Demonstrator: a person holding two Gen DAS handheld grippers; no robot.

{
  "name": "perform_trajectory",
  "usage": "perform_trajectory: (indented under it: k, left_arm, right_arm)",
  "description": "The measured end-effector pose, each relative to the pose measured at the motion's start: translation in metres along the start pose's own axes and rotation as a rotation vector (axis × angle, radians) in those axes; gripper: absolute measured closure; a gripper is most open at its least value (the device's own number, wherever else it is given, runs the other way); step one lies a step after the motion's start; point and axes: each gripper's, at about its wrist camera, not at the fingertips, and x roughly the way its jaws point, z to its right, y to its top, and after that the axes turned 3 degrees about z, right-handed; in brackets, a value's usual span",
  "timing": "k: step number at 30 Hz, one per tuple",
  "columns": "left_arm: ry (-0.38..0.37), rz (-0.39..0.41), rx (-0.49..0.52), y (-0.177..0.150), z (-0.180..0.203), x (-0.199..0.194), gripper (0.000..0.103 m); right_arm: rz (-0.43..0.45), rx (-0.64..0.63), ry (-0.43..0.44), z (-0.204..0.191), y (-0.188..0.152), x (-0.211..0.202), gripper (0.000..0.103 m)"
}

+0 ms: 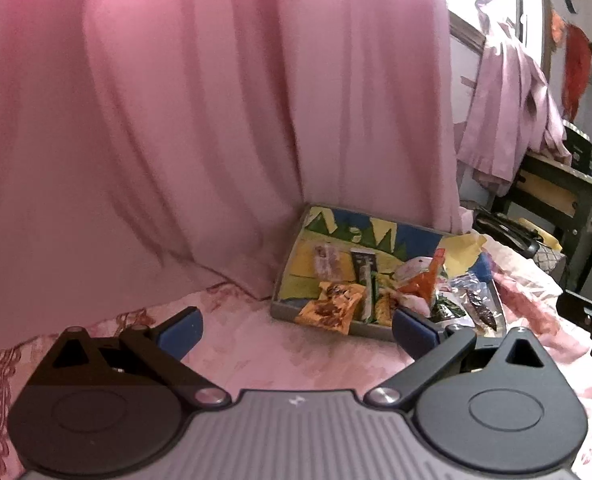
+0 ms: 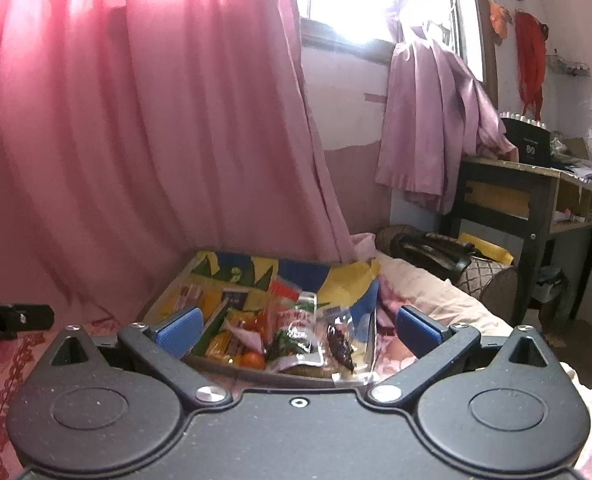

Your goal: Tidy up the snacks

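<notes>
**Blue-padded grippers hovering before a snack tray on a pink bedspread**

Nearest the left camera, the left gripper (image 1: 296, 330) is hanging over the pink floral bedspread (image 1: 255, 344), its blue-padded fingers (image 1: 179, 330) spread wide apart and gripping nothing. The right gripper (image 2: 296, 330) is likewise standing wide apart and empty, poised just over the near edge of the tray (image 2: 235, 368). A black piece at the left edge of the right view is showing partial lettering, "ot.AI".

Beyond them, the grey tray (image 1: 283, 312) is lying on the bedspread near the pink curtain (image 1: 175, 120), lined with a yellow, blue and green printed sheet. Loose snacks are lying inside: an orange packet (image 1: 332, 308) at the near edge, a dark strip packet (image 1: 366, 276), a clear wrapper of dark dried fruit (image 2: 340, 344), and a green-printed pouch (image 2: 296, 336). Their print is too blurred to read.

Farther off, a black box (image 2: 530, 144) on a wooden desk (image 2: 536, 188) is showing "80".
</notes>
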Motion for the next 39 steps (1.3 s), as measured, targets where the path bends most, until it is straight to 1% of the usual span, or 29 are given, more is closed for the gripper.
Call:
perform_trajectory:
  k: [7,10,14,20,26,34,39]
  left_arm:
    - [0.026,0.004,-0.020,-0.013,-0.011,-0.003,0.000]
    - [0.028,0.017,-0.006,-0.019,-0.012,-0.004,0.000]
    - [0.029,0.015,0.012,-0.025,-0.012,-0.004,0.000]
    - [0.032,0.029,0.034,-0.035,-0.014,-0.007,0.000]
    - [0.037,0.008,0.021,-0.045,-0.017,-0.003,0.000]
    - [0.026,-0.033,0.055,-0.060,-0.020,-0.003,0.000]
    - [0.021,-0.047,0.078,-0.070,-0.021,-0.007,0.000]
  right_arm:
    - [0.001,-0.023,0.023,-0.007,-0.010,-0.005,0.001]
    - [0.005,-0.033,0.042,-0.012,-0.015,-0.009,0.001]
    - [-0.002,-0.034,0.060,-0.017,-0.021,-0.013,0.001]
    - [-0.019,-0.002,0.050,-0.018,-0.031,-0.013,0.001]
    - [-0.063,0.045,0.012,-0.013,-0.048,-0.015,0.001]
    - [-0.100,0.046,0.019,-0.013,-0.063,-0.023,0.001]
    - [-0.095,0.033,0.029,-0.014,-0.065,-0.029,0.001]
